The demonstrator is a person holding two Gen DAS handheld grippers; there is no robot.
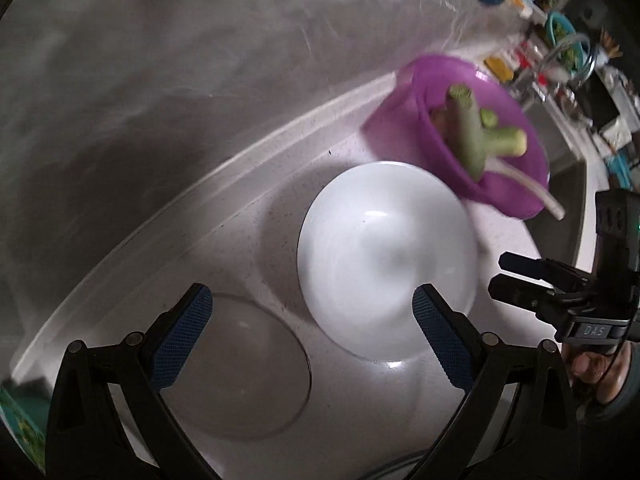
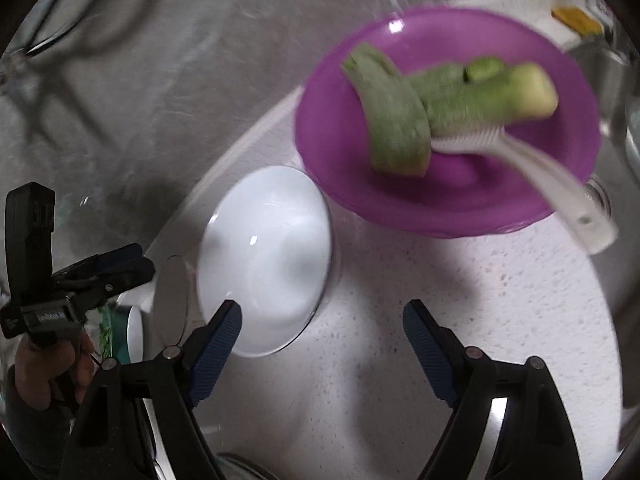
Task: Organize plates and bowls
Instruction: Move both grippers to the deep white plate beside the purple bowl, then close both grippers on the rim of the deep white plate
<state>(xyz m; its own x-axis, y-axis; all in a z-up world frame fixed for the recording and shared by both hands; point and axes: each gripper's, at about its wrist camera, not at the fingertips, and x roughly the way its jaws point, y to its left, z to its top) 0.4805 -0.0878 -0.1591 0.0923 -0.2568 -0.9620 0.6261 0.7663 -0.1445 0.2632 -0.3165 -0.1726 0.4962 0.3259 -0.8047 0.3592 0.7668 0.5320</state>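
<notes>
Blurring smears both views, so fine detail on the speckled countertop (image 2: 460,280) is hard to read. Taking the white bowl (image 1: 384,256) as the landmark: it sits on the counter, mouth up, near the raised back edge where the counter meets the grey wall (image 1: 160,60). Just beside it, on the wall-and-sink side, stands a purple bowl (image 1: 472,136) holding green vegetable pieces (image 1: 476,128) and a white plastic utensil (image 2: 560,196) whose handle sticks out over the rim; what kind of utensil it is cannot be told. On the bowl's other side lies a clear glass plate (image 1: 240,372), almost invisible apart from its rim, with part of it cut off behind the left gripper (image 1: 312,340). That gripper hovers above the gap between glass plate and white bowl, its blue-padded fingers spread wide with nothing between them. The right gripper (image 2: 320,344) hangs over the counter just past the white bowl, fingers also wide apart and empty, one blue pad overlapping the bowl's rim in the picture; contact cannot be judged. In the left wrist view its body carries a small label reading "DAS". The lettering on the left gripper's body is too blurred to read. Clutter far beyond the purple bowl is indistinct.
</notes>
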